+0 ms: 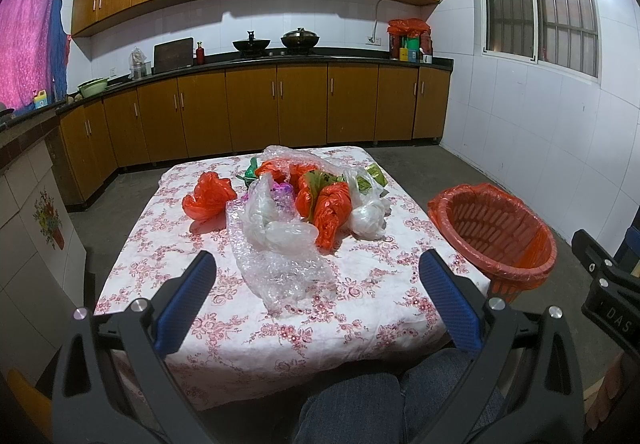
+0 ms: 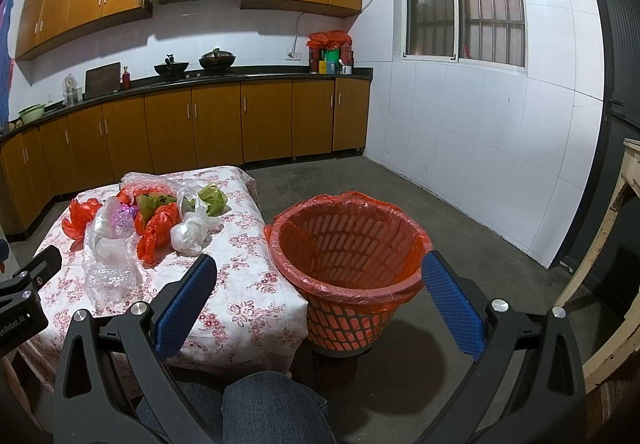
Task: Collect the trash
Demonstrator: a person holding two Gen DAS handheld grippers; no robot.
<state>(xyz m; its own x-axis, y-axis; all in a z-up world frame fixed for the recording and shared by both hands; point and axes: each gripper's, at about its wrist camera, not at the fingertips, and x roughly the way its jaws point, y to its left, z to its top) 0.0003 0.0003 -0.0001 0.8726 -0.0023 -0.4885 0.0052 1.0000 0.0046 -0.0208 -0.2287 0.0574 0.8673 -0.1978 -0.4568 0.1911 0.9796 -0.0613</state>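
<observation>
Left gripper (image 1: 318, 280): jaws spread wide, nothing between them, blue ribbed pads (image 1: 186, 300) at lower centre of the left wrist view, hovering over the near half of the desk (image 1: 360, 324). Right gripper (image 2: 320, 282): jaws also wide apart and empty, framing the wastebasket (image 2: 346, 264) at centre of the right wrist view.

Desk carries a white cloth with a red floral print. Trash sits piled mid-desk:
- clear bubble wrap (image 1: 280, 272), crinkled sheet, nearest the left gripper
- translucent clear plastic bag (image 1: 272, 220) lying on the bubble wrap's far end
- orange plastic bag (image 1: 209, 196), scrunched, left of the pile, slightly apart
- twisted orange bag (image 1: 332, 214), elongated, centre
- balled white plastic bag (image 1: 368, 218) just right of it
- green wrapper (image 1: 376, 174) at the far right of the pile

Wastebasket: round, orange lattice plastic, lined with a thin orange bag folded over the rim, standing just beside the desk's right edge, interior looks empty.

Person's denim-clad knees (image 1: 384, 396) at bottom centre.
</observation>
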